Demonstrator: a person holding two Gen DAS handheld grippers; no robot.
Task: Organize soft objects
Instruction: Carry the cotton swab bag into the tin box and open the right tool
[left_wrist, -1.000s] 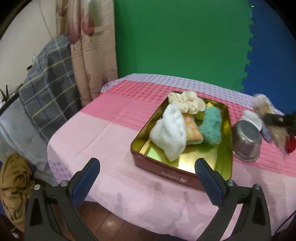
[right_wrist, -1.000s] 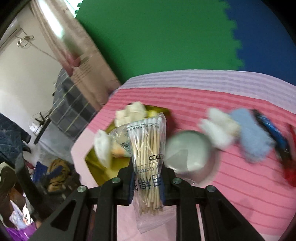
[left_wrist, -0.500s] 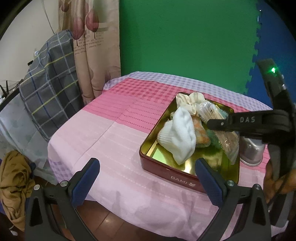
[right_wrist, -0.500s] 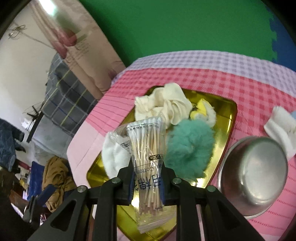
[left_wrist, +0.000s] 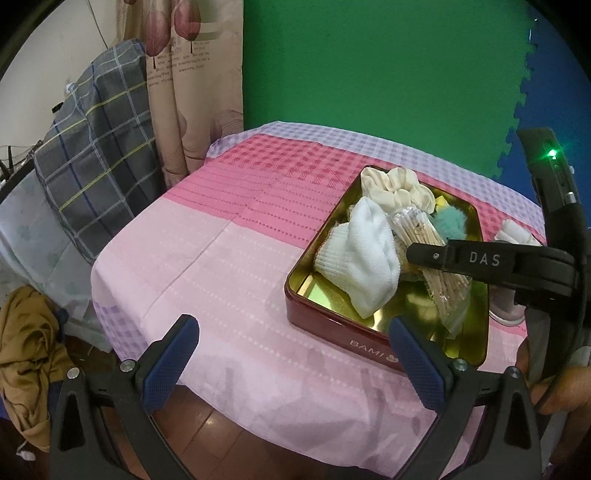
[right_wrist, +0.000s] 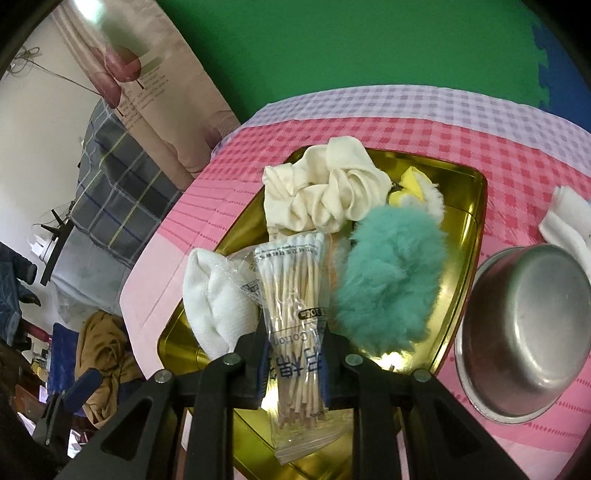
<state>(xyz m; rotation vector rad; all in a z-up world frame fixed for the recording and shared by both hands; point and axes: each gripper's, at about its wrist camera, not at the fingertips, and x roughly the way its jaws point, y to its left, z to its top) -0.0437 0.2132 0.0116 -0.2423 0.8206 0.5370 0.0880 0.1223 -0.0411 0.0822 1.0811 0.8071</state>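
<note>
where blur was, swab bag now above tin

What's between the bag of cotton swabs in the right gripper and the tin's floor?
Nothing visible. The bag of cotton swabs hangs over bare gold floor of the tin, with the white sock and teal puff beside it.

Teal pompom (fluffy), gold-lined red tin.

Steel bowl on pink checked tablecloth, plaid blanket, floral curtain, green foam wall
</note>
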